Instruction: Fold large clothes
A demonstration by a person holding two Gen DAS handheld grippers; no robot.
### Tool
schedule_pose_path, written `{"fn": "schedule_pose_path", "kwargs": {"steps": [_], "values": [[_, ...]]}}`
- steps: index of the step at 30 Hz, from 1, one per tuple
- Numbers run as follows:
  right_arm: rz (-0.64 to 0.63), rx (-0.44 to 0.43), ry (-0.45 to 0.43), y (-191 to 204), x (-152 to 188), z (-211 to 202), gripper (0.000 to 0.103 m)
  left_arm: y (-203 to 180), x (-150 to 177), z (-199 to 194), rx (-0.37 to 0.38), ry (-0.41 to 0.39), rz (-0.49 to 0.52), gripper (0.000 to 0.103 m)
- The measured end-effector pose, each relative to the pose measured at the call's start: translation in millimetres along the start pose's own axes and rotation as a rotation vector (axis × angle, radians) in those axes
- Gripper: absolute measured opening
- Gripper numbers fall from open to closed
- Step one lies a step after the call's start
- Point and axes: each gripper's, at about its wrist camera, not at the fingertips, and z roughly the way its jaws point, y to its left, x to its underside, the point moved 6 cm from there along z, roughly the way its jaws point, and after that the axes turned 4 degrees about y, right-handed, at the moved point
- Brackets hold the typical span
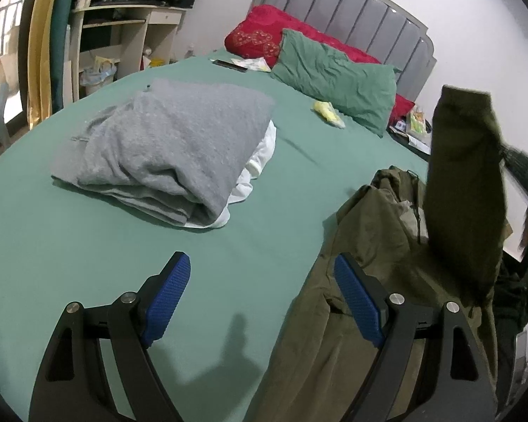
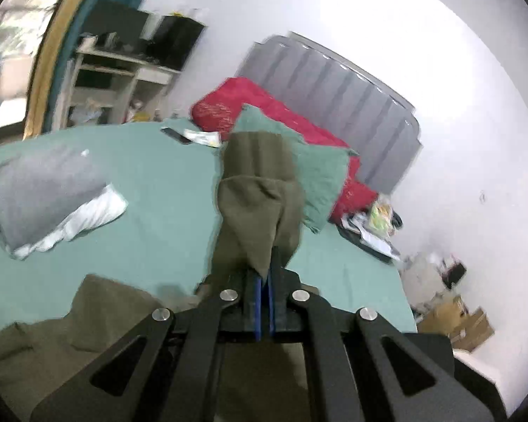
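Left gripper [image 1: 262, 299]: jaws wide apart, nothing btwn them; blue pads [image 1: 169, 299] over bare sheet; right-hand finger sits just over the edge of the jacket at 5 o'clock of left wrist view
Right gripper [image 2: 264, 302]: jaws together, clamped on a fold of the jacket; cloth rises out of the pads and drapes fwd, hiding the fingertips; view is blurred
Jacket [image 1: 376, 246]: olive green, large; body lies rumpled on the bed at 4–5 o'clock in left view; one part [image 1: 464, 190], looks like a sleeve, lifted upright at 3 o'clock, clear of the sheet; same cloth [image 2: 260, 204] fills centre of right view, with more of it lying at 7 o'clock
Bed [image 1: 88, 246]: green sheet, mostly flat; grey padded headboard [image 1: 352, 10] at 12–1 o'clock
Folded pile [image 1: 165, 147]: grey garment on top, white garment [image 1: 260, 154] under it, peeking out on its right side; at 10–11 o'clock of centre, well apart from jacket
Pillows: green pillow [image 1: 334, 77] at 1 o'clock, leaning on red pillow [image 1: 260, 35] by headboard
Small stuff: yellow item [image 1: 329, 112] on sheet just beside green pillow; dark flat thing [image 1: 228, 65], phone or remote, can't tell, near red pillow
Desk [image 1: 130, 28]: beige shelves at 11 o'clock, beyond bed edge; contents too small to tell
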Motion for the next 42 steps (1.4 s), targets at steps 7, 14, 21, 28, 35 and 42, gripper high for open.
{"fn": "schedule_pose_path", "kwargs": {"steps": [7, 14, 21, 28, 35, 42], "values": [[-0.159, -0.461, 0.245, 178.6, 112.2, 20.6, 0.016, 2.9, -1.5, 2.4, -0.013, 0.001, -0.006, 0.087], [0.135, -0.657, 0.265, 119.8, 139.9, 12.1, 0.075, -1.2, -1.8, 13.8, -0.032, 0.013, 0.004, 0.087], [0.428, -0.446, 0.209, -41.7, 120.0, 87.4, 0.088, -3.1, -2.3, 33.3, -0.109, 0.008, 0.051, 0.087], [0.464, -0.601, 0.183, -53.4, 93.3, 141.7, 0.086, -1.0, -5.4, 52.1, -0.129, 0.019, 0.065, 0.087], [0.095, -0.843, 0.319, 110.0, 97.9, 83.5, 0.070, -14.3, 4.8, 45.0, -0.069, 0.055, 0.066, 0.087], [0.149, -0.768, 0.212, 67.9, 75.5, 60.1, 0.073, -15.7, -3.6, 23.2, -0.091, -0.007, 0.079, 0.087]]}}
